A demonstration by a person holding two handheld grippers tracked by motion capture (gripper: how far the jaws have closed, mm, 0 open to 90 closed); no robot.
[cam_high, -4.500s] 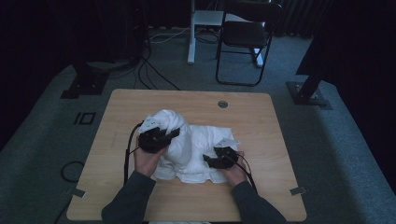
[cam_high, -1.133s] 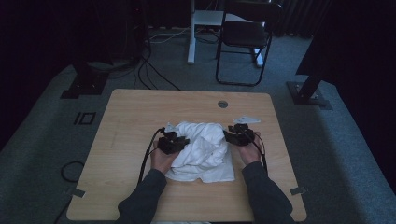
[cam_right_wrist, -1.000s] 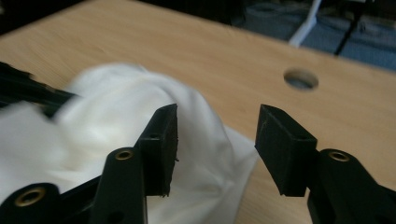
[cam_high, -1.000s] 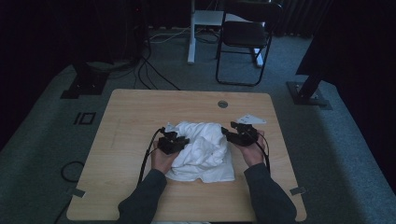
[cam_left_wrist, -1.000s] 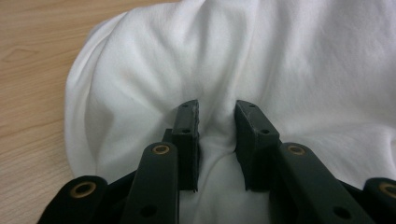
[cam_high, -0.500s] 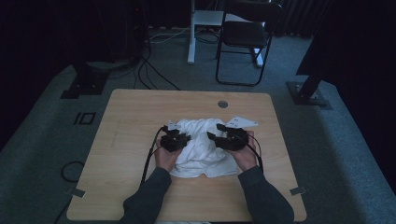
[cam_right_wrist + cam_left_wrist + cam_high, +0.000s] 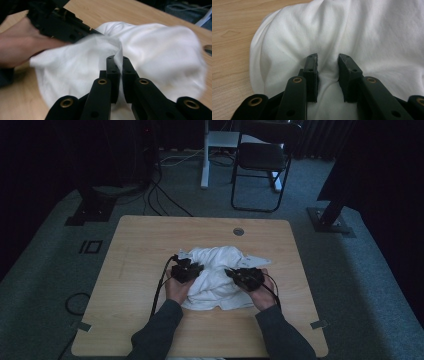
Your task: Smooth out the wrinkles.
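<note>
- On the wooden table [image 7: 130, 255] a white cloth [image 7: 215, 280] lies bunched in a soft heap at the middle, slightly toward the person's side.
- The left claw [image 7: 196, 268] rests on the left part of the cloth, held in the person's left hand [image 7: 176, 287], with its black cable [image 7: 159, 290] trailing down across the table beside the forearm.
- In the left gripper view, the left claw [image 7: 327, 66] has its jaws partly apart with a raised fold of the cloth [image 7: 362, 32] pinched up between them; the fabric fills the gap and the pads press into it on both sides.
- The right claw [image 7: 231, 272] sits on the right part of the cloth, pointing toward the left one, held in the right hand [image 7: 260, 292].
- In the right gripper view, the right claw [image 7: 118, 62] has just closed; its jaws stand nearly together, clamped on a thin ridge of the cloth [image 7: 155, 50] that rises between them.
- Beyond the cloth a round grommet hole [image 7: 238, 231] sits near the table's far edge.
- On the floor behind stands a black folding chair [image 7: 262, 160].
</note>
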